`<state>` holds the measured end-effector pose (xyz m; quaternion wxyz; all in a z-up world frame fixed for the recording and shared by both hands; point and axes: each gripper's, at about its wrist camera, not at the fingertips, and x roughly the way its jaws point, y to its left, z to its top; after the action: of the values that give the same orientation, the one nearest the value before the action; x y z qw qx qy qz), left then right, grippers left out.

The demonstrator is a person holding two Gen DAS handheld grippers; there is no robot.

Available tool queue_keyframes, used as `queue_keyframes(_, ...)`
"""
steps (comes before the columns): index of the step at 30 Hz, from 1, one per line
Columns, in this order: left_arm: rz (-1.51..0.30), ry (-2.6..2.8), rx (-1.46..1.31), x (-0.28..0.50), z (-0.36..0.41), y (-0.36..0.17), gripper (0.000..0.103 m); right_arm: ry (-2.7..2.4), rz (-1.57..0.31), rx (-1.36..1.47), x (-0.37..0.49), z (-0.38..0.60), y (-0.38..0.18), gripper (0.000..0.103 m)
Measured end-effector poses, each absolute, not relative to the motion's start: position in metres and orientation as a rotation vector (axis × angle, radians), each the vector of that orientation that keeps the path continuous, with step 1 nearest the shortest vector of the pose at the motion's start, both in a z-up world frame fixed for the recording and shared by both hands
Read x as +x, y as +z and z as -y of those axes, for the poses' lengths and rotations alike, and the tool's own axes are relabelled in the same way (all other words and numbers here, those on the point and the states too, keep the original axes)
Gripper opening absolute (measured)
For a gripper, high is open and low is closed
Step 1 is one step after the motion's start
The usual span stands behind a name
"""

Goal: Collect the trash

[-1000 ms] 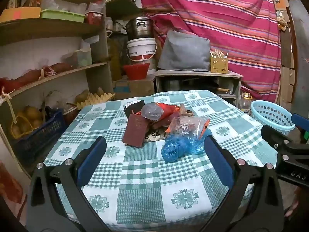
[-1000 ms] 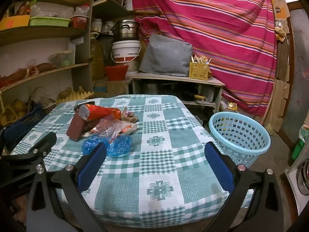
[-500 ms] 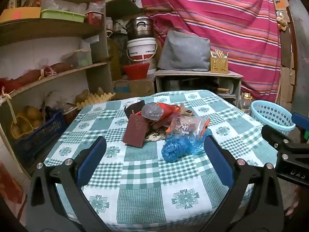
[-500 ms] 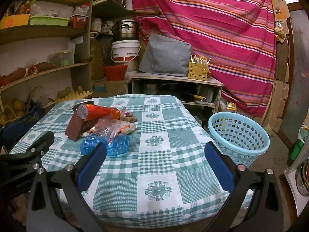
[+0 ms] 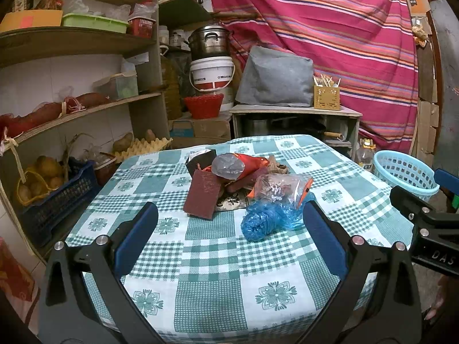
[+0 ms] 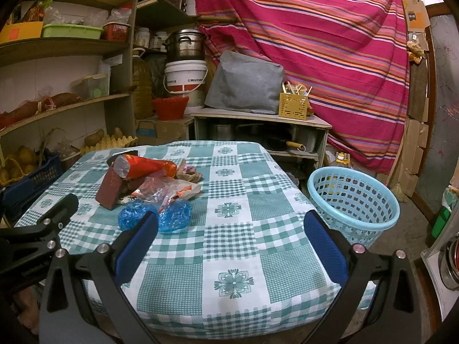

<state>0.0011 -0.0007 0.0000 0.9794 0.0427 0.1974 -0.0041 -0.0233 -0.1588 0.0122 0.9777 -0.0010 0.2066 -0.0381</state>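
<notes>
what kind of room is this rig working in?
Most likely a household storeroom or pantry: shelves loaded with boxes and produce, a metal pot stacked on a white bucket, and a table under a green checked cloth.

The right gripper (image 5: 430, 223) body reads "DAS".

Ahead of the claw stands a checkered worktop (image 5: 206, 261), with wooden shelves (image 5: 74, 43) at left and a striped curtain (image 5: 330, 23) behind.
</notes>
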Motion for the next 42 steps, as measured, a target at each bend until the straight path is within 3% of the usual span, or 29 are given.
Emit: queue_keyframes(42,-0.385,-0.005,0.085,-0.003,-0.008,0.011,0.098,-0.079,-0.410,-0.005,-0.024,0.160,0.014,0.099)
